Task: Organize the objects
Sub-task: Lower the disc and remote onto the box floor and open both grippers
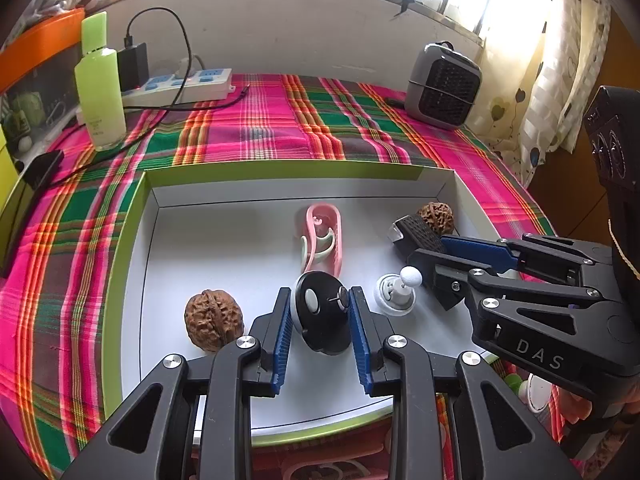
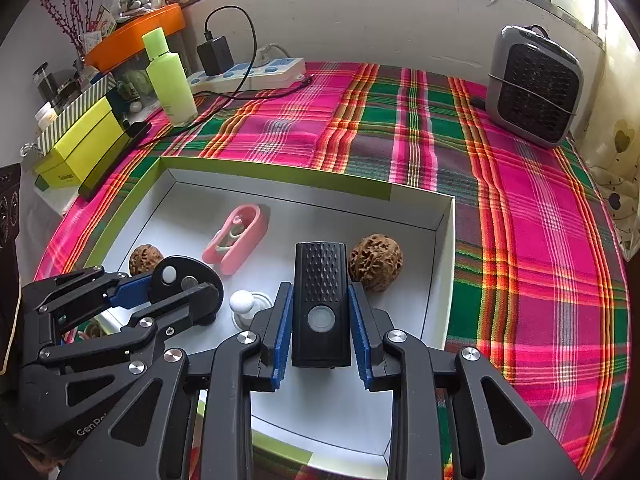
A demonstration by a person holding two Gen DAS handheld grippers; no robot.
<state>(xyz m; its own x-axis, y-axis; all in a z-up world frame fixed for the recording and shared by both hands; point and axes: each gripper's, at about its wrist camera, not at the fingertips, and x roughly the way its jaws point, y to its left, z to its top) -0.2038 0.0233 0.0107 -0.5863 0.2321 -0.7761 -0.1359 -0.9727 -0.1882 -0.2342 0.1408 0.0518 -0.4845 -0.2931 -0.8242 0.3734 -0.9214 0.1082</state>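
Observation:
A shallow white tray with a green rim lies on the plaid cloth. My left gripper is shut on a round black gadget with a white button, over the tray's near part. My right gripper is shut on a black rectangular light, over the tray's right side. In the tray rest a pink clip, two walnuts and a small white ball-topped knob.
At the back stand a green bottle, a white power strip with a black charger and cable, and a grey fan heater. Yellow-green boxes sit left. A curtain hangs right.

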